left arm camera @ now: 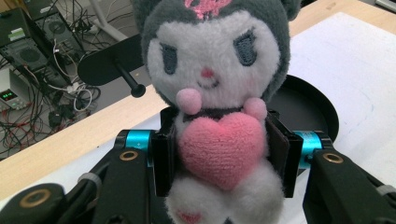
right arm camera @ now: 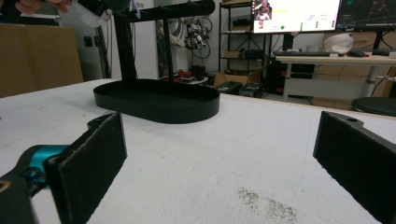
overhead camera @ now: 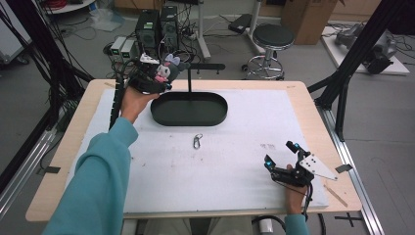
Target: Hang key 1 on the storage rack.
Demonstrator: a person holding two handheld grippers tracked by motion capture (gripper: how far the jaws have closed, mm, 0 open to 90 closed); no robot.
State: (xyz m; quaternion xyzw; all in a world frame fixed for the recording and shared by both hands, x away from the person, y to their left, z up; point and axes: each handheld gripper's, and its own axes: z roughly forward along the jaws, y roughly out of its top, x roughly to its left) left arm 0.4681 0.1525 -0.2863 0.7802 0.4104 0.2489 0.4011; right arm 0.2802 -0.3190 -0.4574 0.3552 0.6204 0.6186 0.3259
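My left gripper [overhead camera: 164,73] is shut on a small plush doll [left arm camera: 219,107], grey-hooded with a white face and a pink heart on its chest; the pads [left arm camera: 163,156] press its body from both sides. In the high view the plush doll [overhead camera: 166,68] is held up beside the left end of the black stand's crossbar [overhead camera: 205,66], above the back left of the black oval tray [overhead camera: 189,108]. My right gripper [overhead camera: 280,152] rests low at the front right of the white mat, jaws open and bare. A small metal clasp [overhead camera: 197,141] lies on the mat in front of the tray.
The black oval tray [right arm camera: 156,100] with its upright post [right arm camera: 166,46] stands ahead of the right gripper. The white mat [overhead camera: 235,166] covers most of the wooden table [overhead camera: 313,105]. A stool [overhead camera: 271,41], computer cases and cables sit on the floor behind.
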